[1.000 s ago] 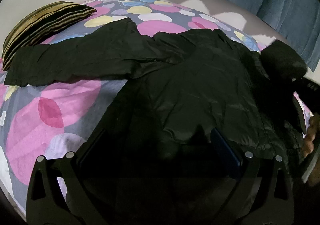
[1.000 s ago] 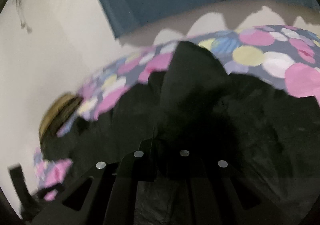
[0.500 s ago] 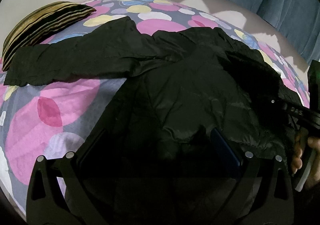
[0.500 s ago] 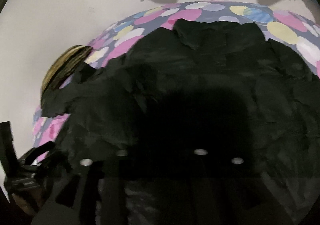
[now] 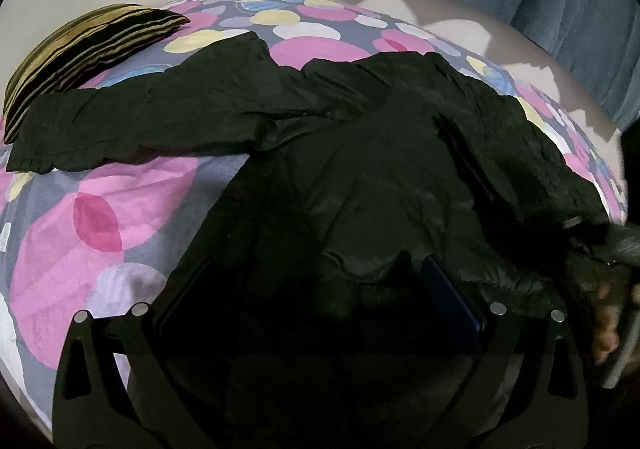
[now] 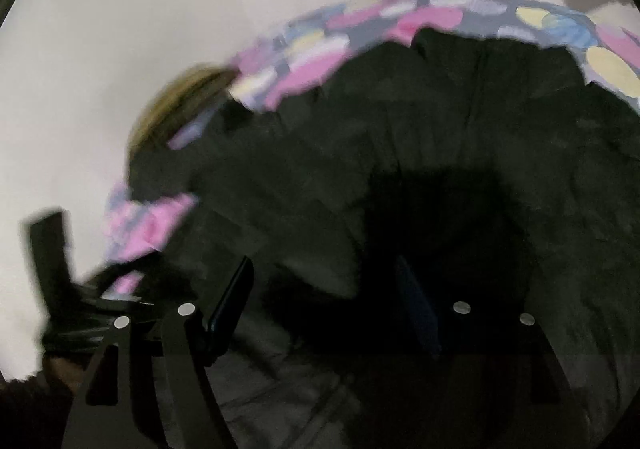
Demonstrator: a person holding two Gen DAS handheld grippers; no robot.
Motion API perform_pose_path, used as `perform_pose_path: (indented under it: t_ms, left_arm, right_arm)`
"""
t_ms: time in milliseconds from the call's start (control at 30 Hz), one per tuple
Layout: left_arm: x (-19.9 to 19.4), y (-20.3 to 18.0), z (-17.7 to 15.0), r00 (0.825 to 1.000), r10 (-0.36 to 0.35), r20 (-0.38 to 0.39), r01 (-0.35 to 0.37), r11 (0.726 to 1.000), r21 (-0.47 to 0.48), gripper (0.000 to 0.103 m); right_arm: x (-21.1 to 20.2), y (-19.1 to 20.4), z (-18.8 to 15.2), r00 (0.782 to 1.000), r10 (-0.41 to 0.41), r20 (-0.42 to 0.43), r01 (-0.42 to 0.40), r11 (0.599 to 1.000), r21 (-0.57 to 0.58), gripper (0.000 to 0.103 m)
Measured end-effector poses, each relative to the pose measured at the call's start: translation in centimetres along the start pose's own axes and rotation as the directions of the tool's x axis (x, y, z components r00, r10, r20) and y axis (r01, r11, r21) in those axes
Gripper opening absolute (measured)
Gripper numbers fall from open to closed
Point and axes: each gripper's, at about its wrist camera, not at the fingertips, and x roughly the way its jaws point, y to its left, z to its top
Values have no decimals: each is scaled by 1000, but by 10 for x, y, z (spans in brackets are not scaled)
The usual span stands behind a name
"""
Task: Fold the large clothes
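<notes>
The black jacket [image 5: 380,177] lies spread on the bed [image 5: 120,209], right in front of both tongs. It looks soft, puffy and a bit slippery, so a hem or a sleeve end is a good place to hold it.

The left tongs [image 5: 316,289] are wide open over the jacket and pinch nothing. The right tongs [image 6: 324,289] have just been opening, with nothing pinched between them.

That view is blurry. The jacket's near edge is dark and hard to see.
</notes>
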Motion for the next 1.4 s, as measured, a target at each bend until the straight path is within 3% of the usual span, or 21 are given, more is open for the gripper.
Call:
perform_pose_path:
  t_ms: [67,133,233,300,333,367,433,500,567,633,767,933,1100,1267,1400]
  left_arm:
    - [1,0,1,1000,-3,-1,3,1000,-2,101]
    - [2,0,1,1000,-5,-2,5,1000,-3,101]
    - [3,0,2,1000,-7,-4,7,1000,0,101]
    - [3,0,3,1000,-12,-4,12,1000,0,101]
    - [3,0,3,1000,-13,-5,13,1000,-1,101]
    - [4,0,3,1000,-13,-6,13,1000,-1,101]
    - [4,-1,3,1000,-10,-8,10,1000,1,101]
    - [4,-1,3,1000,-8,-7,8,1000,4,101]
    - [5,-2,2,1000,-9,-8,9,1000,6,101]
    - [5,-1,2,1000,-11,-11,11,1000,5,101]
    - [6,0,1,1000,-13,-14,13,1000,6,101]
    - [6,0,1,1000,-17,-13,17,1000,5,101]
    - [6,0,1,1000,-14,-13,15,1000,7,101]
    - [5,-1,-1,1000,-6,-9,6,1000,13,101]
    - [-2,-1,-2,1000,-12,3,11,1000,22,101]
  right_arm:
    - [-39,-9,0,997,4,75,-5,1000,13,73]
    - [-73,-28,-1,989,-50,137,44,998,41,73]
    - [-129,-85,-9,961,-175,216,142,977,161,73]
    - [-161,-137,-20,923,-297,244,216,925,312,71]
    - [-175,-169,-29,900,-368,235,254,879,403,70]
    - [-179,-188,-34,892,-396,216,269,851,451,67]
    - [-178,-227,-44,901,-403,163,261,800,540,56]
    - [-167,-254,-49,927,-352,132,213,781,587,53]
    - [-151,-270,-48,949,-298,106,180,783,595,34]
    - [-139,-278,-44,950,-303,77,203,785,585,28]
    - [-136,-285,-38,952,-293,86,192,793,578,27]
    - [-155,-268,-53,951,-293,99,190,806,561,42]
    - [-146,-258,-66,955,-294,43,220,797,563,35]
    - [-144,-255,-68,943,-329,57,244,796,554,34]
    - [-160,-230,-68,916,-398,54,308,782,542,57]
